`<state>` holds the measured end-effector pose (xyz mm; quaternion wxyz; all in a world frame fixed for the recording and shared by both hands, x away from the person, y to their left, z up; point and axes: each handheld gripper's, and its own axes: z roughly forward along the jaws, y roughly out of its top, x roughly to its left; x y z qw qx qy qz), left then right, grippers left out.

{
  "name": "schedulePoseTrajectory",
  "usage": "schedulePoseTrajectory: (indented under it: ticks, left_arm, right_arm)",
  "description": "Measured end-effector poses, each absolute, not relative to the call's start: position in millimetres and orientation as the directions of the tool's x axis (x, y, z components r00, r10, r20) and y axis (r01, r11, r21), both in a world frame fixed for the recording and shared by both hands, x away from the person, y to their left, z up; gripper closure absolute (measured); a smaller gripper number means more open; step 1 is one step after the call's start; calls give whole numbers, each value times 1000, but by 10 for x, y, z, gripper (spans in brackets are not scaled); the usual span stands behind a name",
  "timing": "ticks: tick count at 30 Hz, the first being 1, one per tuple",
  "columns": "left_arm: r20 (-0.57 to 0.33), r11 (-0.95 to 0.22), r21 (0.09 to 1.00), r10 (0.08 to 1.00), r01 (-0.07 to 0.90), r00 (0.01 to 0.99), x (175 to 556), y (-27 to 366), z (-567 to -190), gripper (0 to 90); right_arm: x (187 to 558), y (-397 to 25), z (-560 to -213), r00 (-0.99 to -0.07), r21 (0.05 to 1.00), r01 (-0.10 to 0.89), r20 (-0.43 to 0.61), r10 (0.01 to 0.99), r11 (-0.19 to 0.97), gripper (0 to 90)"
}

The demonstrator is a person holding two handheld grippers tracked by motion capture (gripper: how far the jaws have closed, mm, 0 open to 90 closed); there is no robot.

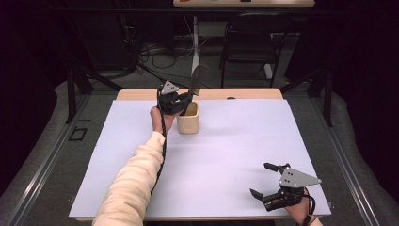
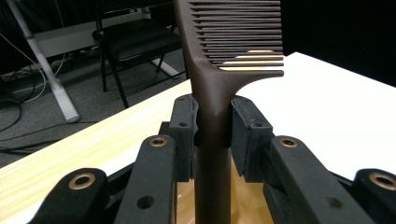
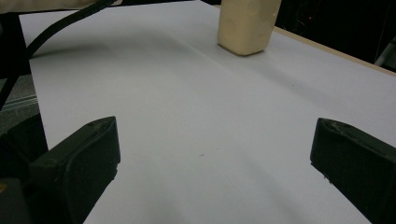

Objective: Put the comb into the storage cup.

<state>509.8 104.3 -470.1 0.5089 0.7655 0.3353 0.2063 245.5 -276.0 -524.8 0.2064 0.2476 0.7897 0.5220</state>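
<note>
- Gripping a dark brown comb (image 2: 219, 93) by its handle, my left gripper (image 1: 181, 101) sits at the far side of the table, right over a small tan cup (image 1: 188, 120).
- From the left gripper view, both pads (image 2: 184, 126) press on the handle from either side, with the comb's teeth pointing off to the right above them.
- From above, the comb stands nearly upright, its toothed end leaning a little away from me, and its lower end goes down into the cup's open top.
- I cannot tell whether the handle's tip touches the bottom of the cup.
- The cup stands upright on the white mat (image 1: 221, 160) that covers most of the wooden table (image 1: 141, 94), near the mat's far edge.
- My right gripper (image 1: 266, 181) rests near the mat's near right corner, well apart from the cup, its jaws spread wide with nothing between them.
- In the right gripper view, the cup (image 3: 246, 23) shows far ahead, beyond bare mat.
</note>
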Motion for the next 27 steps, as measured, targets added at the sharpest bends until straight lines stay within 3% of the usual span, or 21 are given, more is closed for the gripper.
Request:
schedulePoseTrajectory:
  ticks: [27]
  left_arm:
    - [-33, -280, 900, 719, 334, 694, 5116, 1043, -4731, 719]
  right_arm:
    - [2455, -2759, -5251, -792, 925, 184, -62, 607, 333, 10]
